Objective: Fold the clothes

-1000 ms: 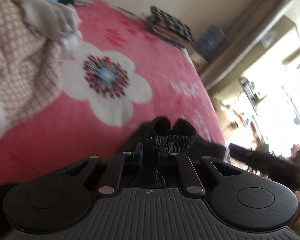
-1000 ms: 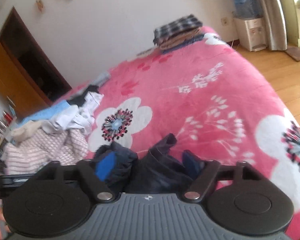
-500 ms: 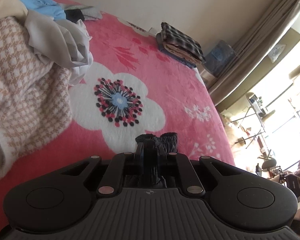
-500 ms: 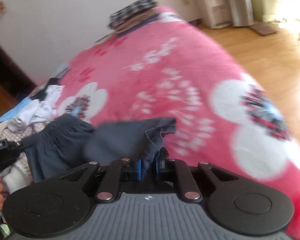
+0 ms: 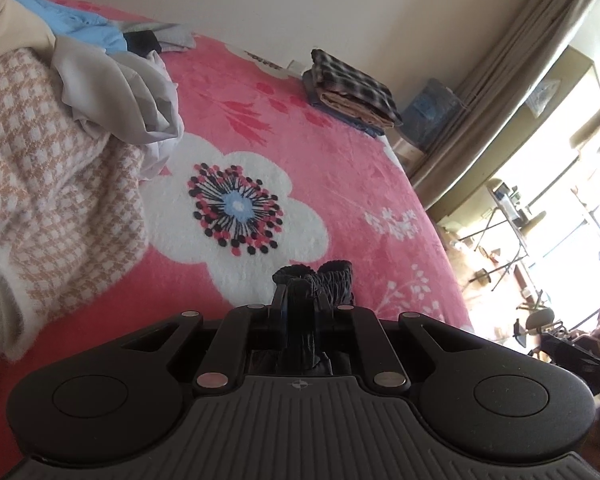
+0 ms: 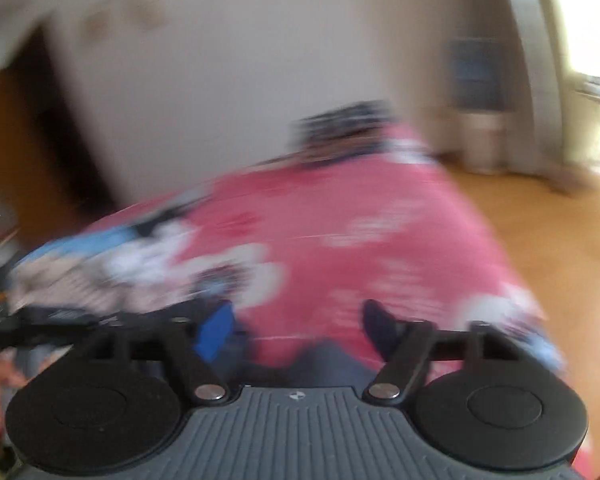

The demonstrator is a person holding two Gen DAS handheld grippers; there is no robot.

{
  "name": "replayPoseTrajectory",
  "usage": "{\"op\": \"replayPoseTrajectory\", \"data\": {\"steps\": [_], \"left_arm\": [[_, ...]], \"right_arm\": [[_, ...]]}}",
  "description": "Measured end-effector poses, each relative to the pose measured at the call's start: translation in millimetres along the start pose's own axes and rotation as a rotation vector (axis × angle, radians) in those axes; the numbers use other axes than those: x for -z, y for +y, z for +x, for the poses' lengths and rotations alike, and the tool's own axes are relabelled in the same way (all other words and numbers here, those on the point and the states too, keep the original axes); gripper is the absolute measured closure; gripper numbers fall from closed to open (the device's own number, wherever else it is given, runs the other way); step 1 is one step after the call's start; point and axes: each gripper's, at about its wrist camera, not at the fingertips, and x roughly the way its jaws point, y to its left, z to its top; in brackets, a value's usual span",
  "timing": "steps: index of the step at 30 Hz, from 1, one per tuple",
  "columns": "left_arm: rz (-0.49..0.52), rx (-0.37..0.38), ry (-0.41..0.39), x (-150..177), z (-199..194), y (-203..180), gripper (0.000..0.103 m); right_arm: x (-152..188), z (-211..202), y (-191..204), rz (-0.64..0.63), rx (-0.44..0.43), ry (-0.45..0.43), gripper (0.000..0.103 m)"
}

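The left gripper (image 5: pixel 300 312) is pinched tight on the gathered waistband of one dark garment (image 5: pixel 332 276), low at centre frame above the pink blanket (image 5: pixel 340 168). The right gripper (image 6: pixel 296 320) is opening, nothing pressed between its pads. The cloth looks soft, light and limp; the elastic band gives the surest hold. One loose pile (image 5: pixel 60 128) lies upper left, one folded stack (image 5: pixel 352 92) upper centre.

Right gripper lets go

The right gripper (image 6: pixel 296 320) (lately pinched on the dark garment (image 6: pixel 324 364)) is opening, its jaws now wide.
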Motion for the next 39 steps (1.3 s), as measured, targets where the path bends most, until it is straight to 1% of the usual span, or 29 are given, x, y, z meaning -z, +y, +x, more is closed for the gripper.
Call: {"op": "replayPoseTrajectory", "data": {"steps": [2,3,4,7,9,13,16,17,18,19,20,21,23,26,28,32,36,39], "left_arm": [[-0.007,-0.01,0.006,-1,1,4,0.094],[-0.014,-0.012,0.011,-1,2,7,0.094],[-0.018,-0.015,0.015,-2,3,10,0.094],[-0.026,-0.022,0.027,-3,8,17,0.094],[-0.034,-0.027,0.035,-3,11,21,0.094],[-0.062,-0.048,0.048,-2,18,32,0.094],[-0.075,-0.066,0.055,-2,23,40,0.094],[-0.079,-0.072,0.056,-1,24,41,0.094],[-0.083,-0.078,0.058,-1,25,43,0.094],[-0.087,-0.083,0.059,-1,26,44,0.094],[-0.09,-0.089,0.06,0,27,46,0.094],[-0.092,-0.092,0.06,0,28,46,0.094],[-0.093,-0.094,0.058,0,29,45,0.094],[-0.086,-0.081,0.049,-2,28,39,0.094],[-0.079,-0.065,0.04,-4,27,33,0.094],[-0.058,0.013,0.004,-13,24,12,0.094],[0.002,0.153,-0.03,-26,27,-31,0.094],[0.054,0.271,-0.037,-32,34,-70,0.092]], "right_arm": [[-3,46,10,-0.04,-0.117,0.076,0.021],[-5,70,12,-0.04,-0.164,0.12,0.021],[-7,93,11,-0.017,-0.193,0.16,0.021],[-13,157,0,0.111,-0.265,0.264,0.021],[-12,194,-14,0.232,-0.281,0.33,0.021],[1,242,-40,0.431,-0.318,0.426,0.021],[17,266,-56,0.51,-0.373,0.509,0.024],[22,268,-57,0.519,-0.389,0.517,0.028],[26,269,-58,0.527,-0.404,0.521,0.03],[28,267,-58,0.528,-0.417,0.512,0.035],[30,264,-59,0.527,-0.433,0.499,0.047],[30,261,-58,0.521,-0.444,0.487,0.053],[28,251,-55,0.485,-0.438,0.459,0.082],[23,234,-50,0.433,-0.427,0.407,0.095],[18,213,-46,0.395,-0.424,0.348,0.096],[10,154,-45,0.367,-0.398,0.219,0.098],[-3,78,-46,0.351,-0.34,0.053,0.098],[-13,12,-37,0.288,-0.27,-0.089,0.098]]}}
